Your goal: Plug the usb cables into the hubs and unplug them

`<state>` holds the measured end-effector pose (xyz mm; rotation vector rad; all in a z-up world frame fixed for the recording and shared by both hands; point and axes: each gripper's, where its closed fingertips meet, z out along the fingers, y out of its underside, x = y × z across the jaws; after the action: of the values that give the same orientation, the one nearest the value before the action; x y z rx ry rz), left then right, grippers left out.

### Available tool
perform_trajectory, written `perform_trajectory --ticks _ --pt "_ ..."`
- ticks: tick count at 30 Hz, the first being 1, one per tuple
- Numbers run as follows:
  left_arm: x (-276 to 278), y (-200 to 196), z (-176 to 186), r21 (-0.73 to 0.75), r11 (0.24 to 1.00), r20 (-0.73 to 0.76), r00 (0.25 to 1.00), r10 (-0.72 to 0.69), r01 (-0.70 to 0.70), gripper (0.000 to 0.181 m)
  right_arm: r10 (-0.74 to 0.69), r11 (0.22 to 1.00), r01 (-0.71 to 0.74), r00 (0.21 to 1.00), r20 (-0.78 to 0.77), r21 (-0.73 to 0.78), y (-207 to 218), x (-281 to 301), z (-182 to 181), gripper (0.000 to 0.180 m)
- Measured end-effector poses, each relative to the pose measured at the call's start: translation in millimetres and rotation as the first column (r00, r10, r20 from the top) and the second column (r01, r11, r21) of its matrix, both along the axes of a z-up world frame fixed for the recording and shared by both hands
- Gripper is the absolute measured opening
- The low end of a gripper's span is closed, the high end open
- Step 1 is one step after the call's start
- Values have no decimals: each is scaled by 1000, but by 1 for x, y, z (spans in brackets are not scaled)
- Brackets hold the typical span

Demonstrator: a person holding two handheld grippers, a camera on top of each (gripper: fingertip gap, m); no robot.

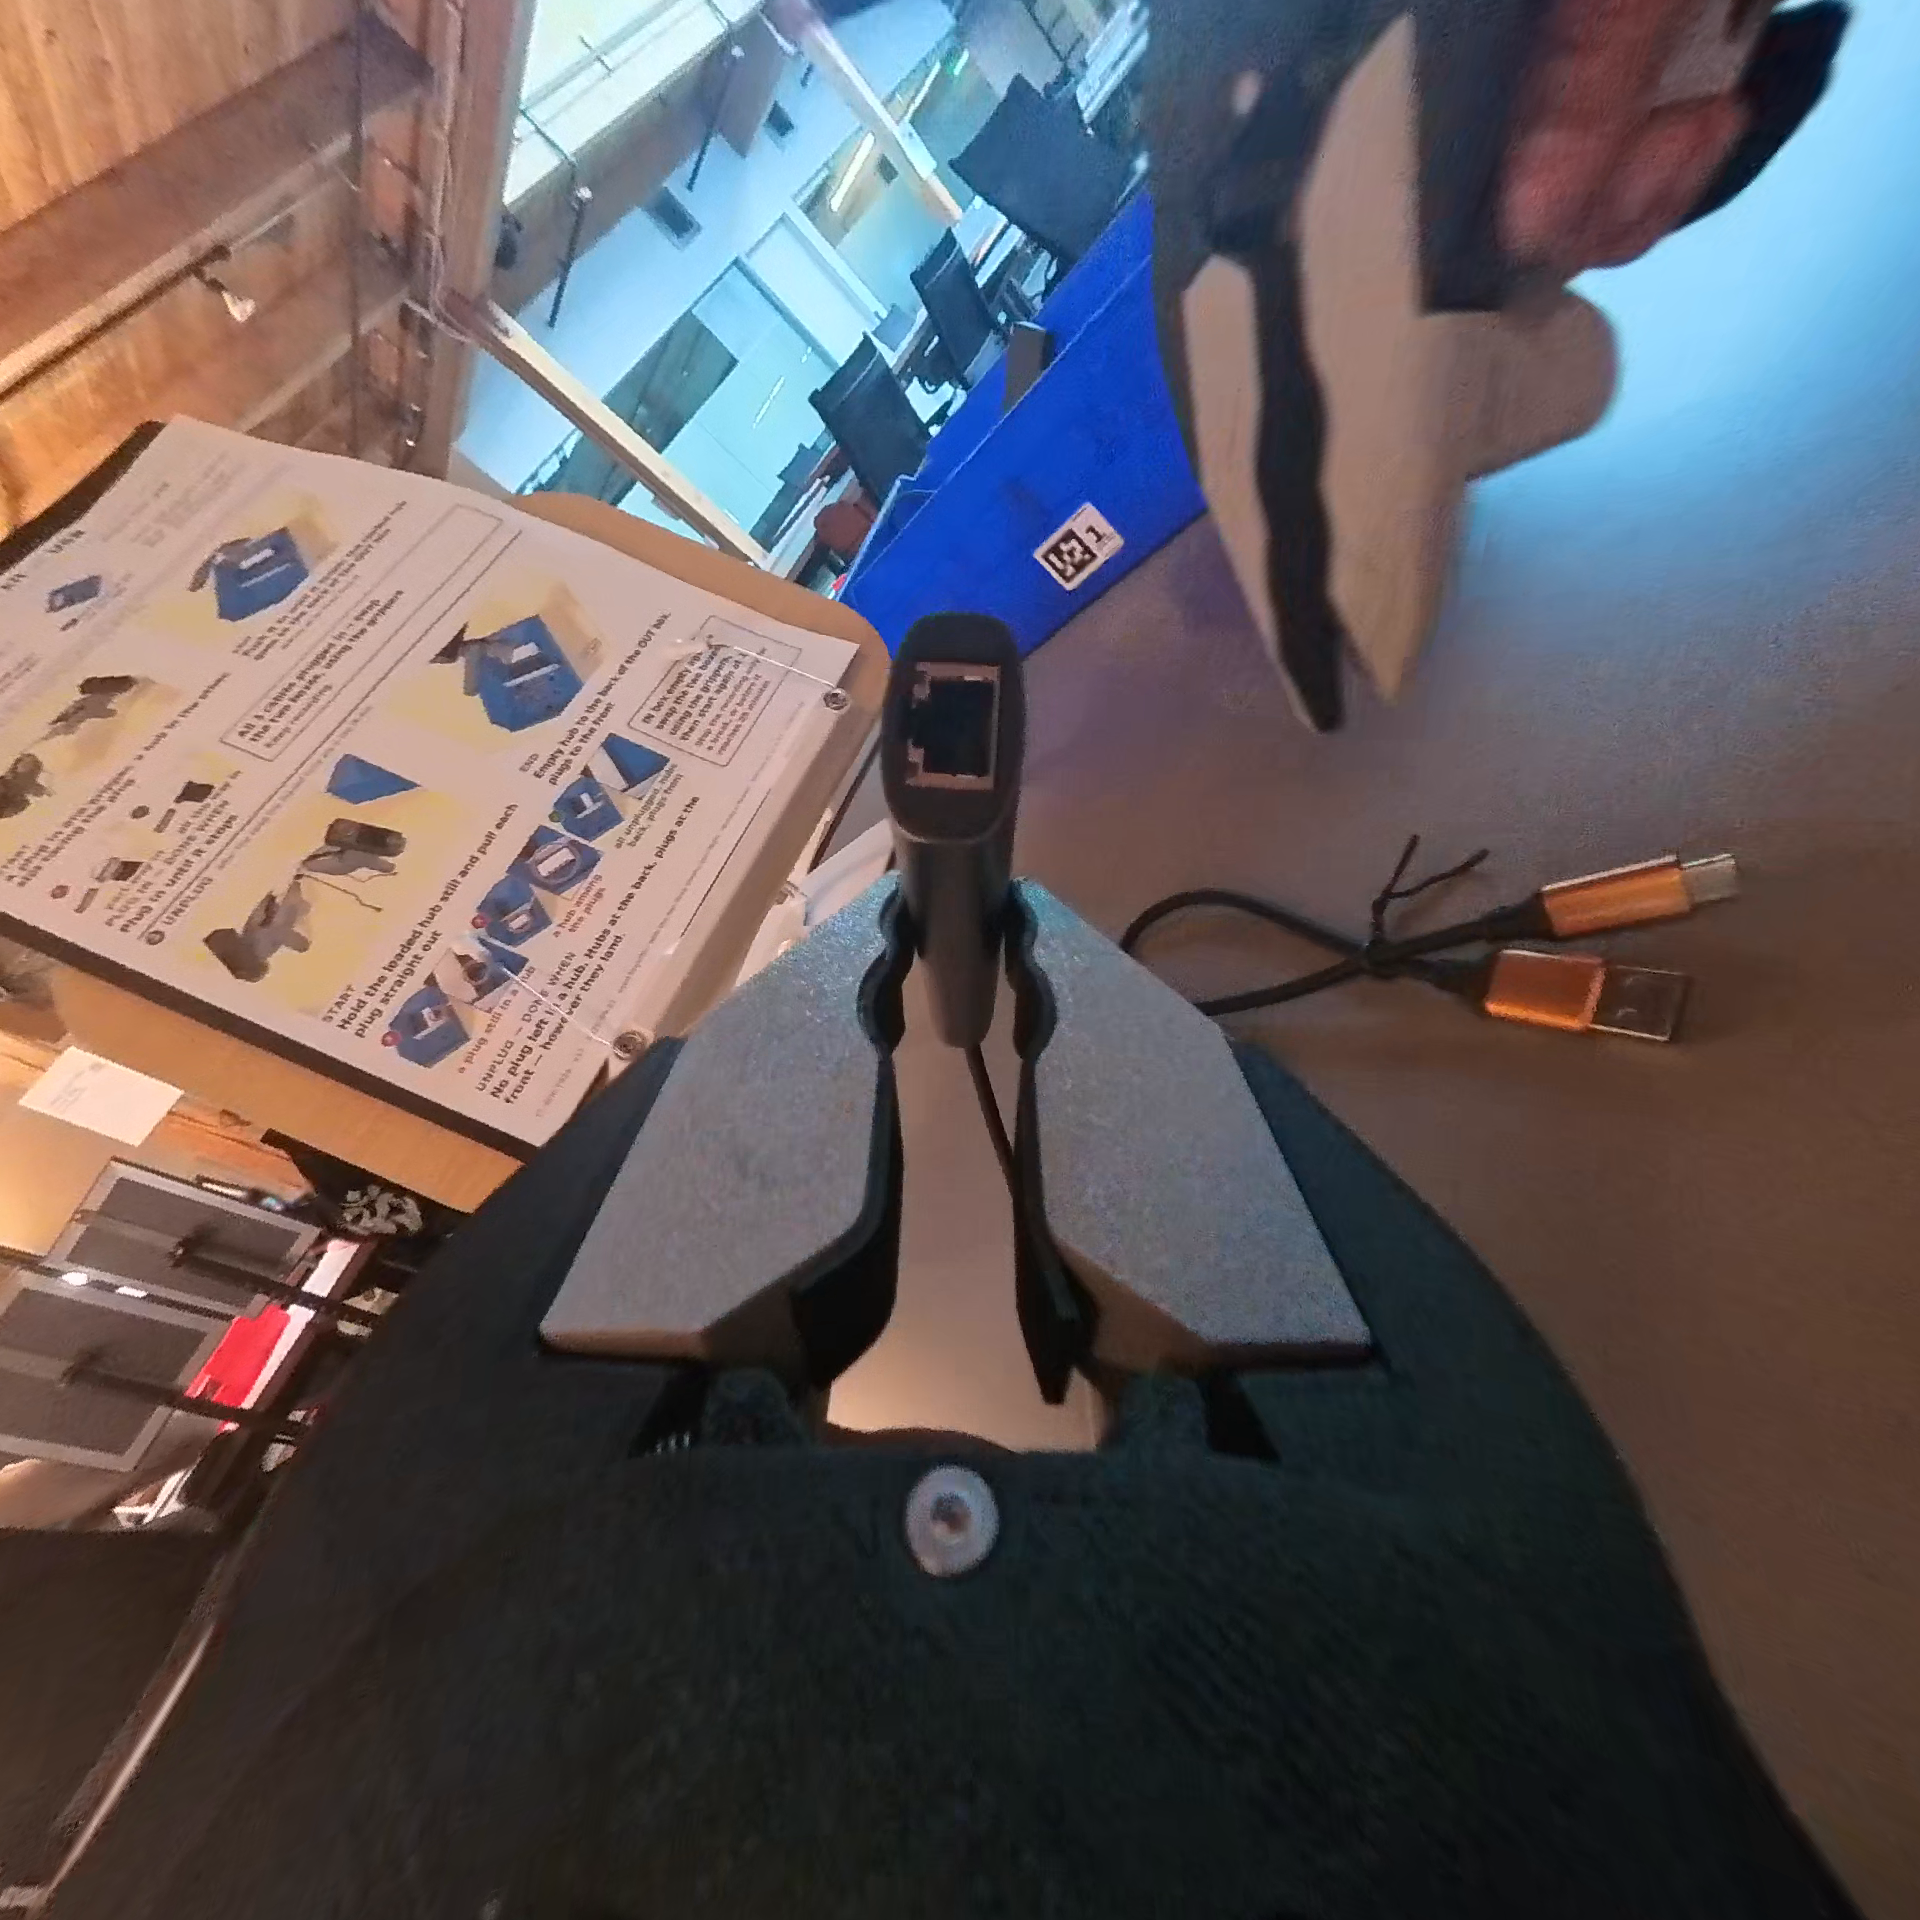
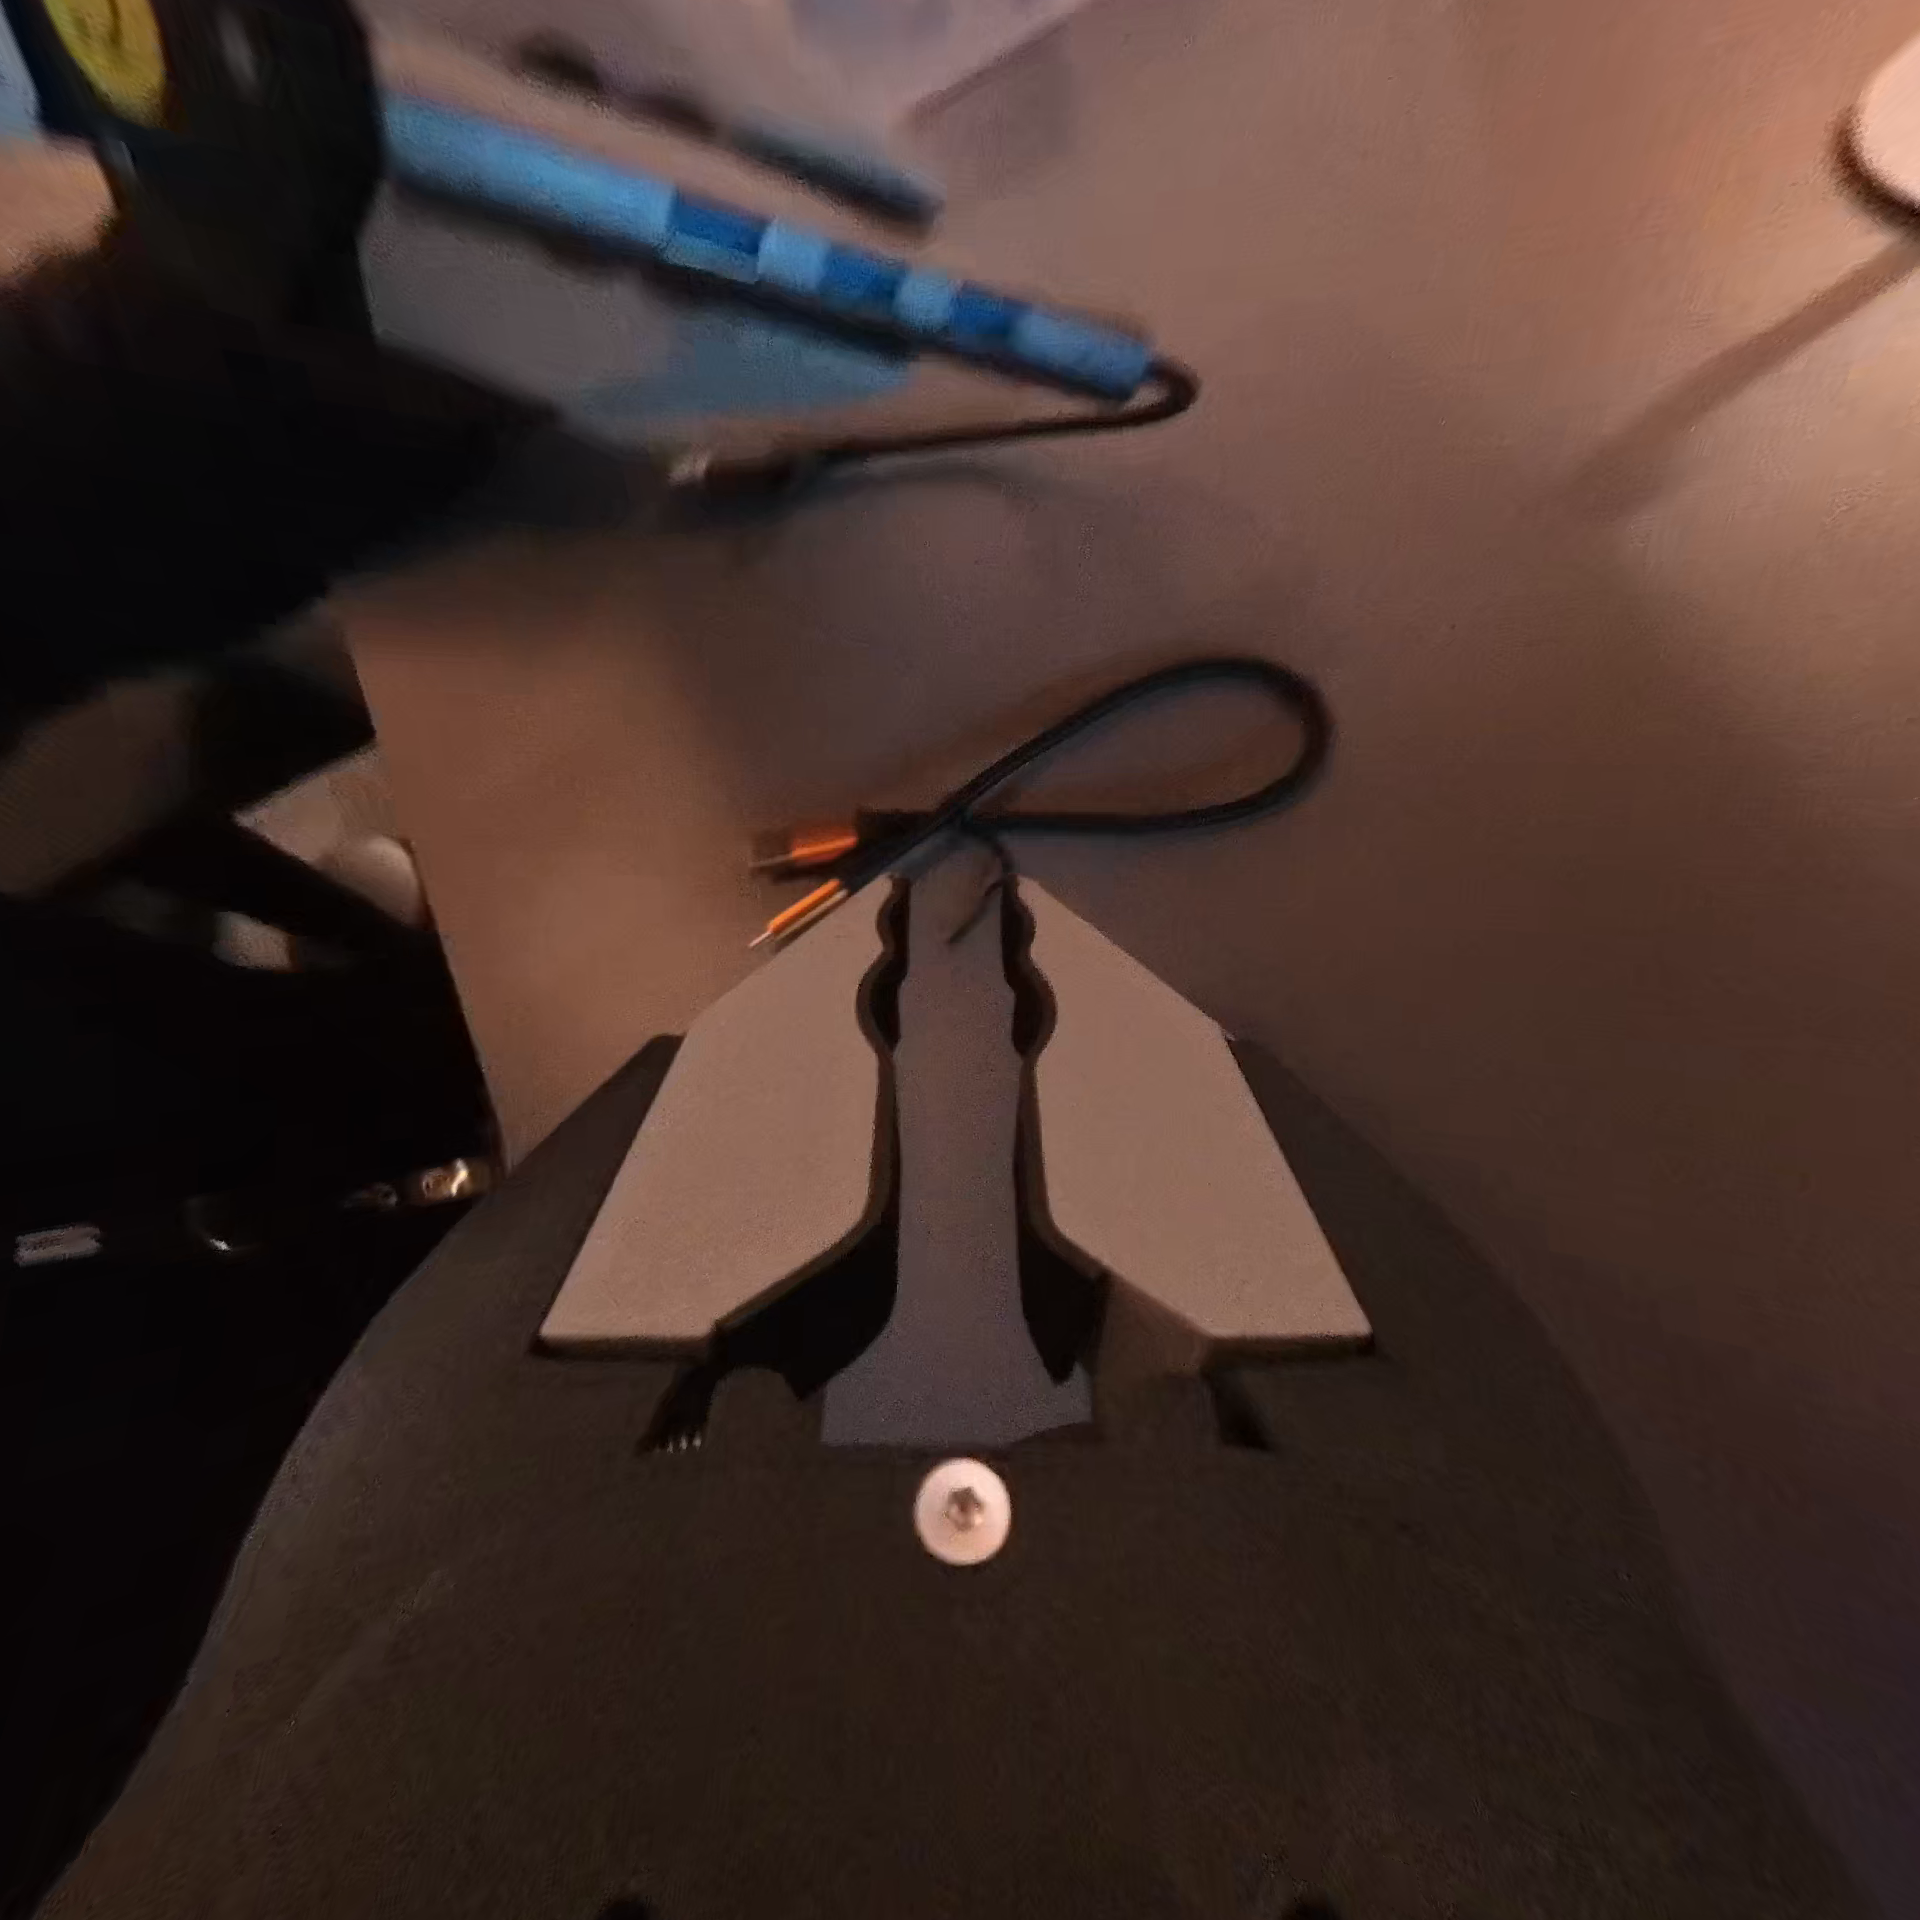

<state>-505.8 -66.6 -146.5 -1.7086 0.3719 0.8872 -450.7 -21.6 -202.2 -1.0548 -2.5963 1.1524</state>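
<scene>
My left gripper is shut on a dark grey hub and holds it off the table, network socket end pointing away. The hub's thin black lead runs back between the fingers. A black USB cable with two orange-sleeved plugs lies on the grey table to the right of the hub. In the right wrist view my right gripper is narrowly open and empty, its tips just behind the same plugs and the cable loop. It also shows in the left wrist view, high and blurred.
A blue box with a square marker tag stands at the back of the table. A picture instruction sheet on a board stands at the left. In the right wrist view the left gripper and a blurred blue bar are at upper left. My right fingertips sit around 9 cm from my left ones.
</scene>
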Motion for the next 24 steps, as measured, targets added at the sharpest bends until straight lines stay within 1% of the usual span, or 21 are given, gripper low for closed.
perform_trajectory --ticks 3,6,8,9,11,12,14,16,17,18,20,24 --pt "0 -1 1 1 1000 -8 1000 2 -2 14 53 996 -57 997 60 64 -21 20 -13 30" --pt "1 1 -3 -24 1000 -29 1000 0 0 14 56 989 -66 996 74 133 -25 19 -24 29" --pt "1 1 -6 -36 999 -43 999 4 -6 14 55 988 -68 994 95 135 -24 17 -25 22" --pt "1 1 -7 -43 999 -47 999 7 -9 14 78 989 -88 993 91 122 -27 17 -21 21" --pt "-1 1 -8 -45 999 -52 999 12 -15 14 175 976 -178 984 38 128 -32 18 -10 20" --pt "-1 0 -7 -41 999 -49 999 12 -14 14 242 959 -241 970 15 151 -34 21 -7 19" --pt "-2 -1 -3 -22 1000 -40 999 14 -15 14 366 910 -354 930 -18 213 -35 21 -4 25" --pt "-4 -4 2 6 1000 -20 1000 16 -16 14 481 855 -449 874 -73 261 -37 16 -2 32" --pt "-7 -5 4 20 1000 -11 1000 25 -25 14 525 835 -484 844 -114 261 -41 13 0 31" --pt "-11 -8 6 30 999 -3 999 37 -37 14 558 820 -515 816 -148 250 -45 9 0 28" --pt "-19 -12 7 40 997 12 997 70 -70 14 602 792 -563 783 -157 236 -48 4 -6 17" --pt "-24 -14 7 39 995 10 996 92 -92 14 636 756 -594 766 -93 275 -44 -7 -29 21"
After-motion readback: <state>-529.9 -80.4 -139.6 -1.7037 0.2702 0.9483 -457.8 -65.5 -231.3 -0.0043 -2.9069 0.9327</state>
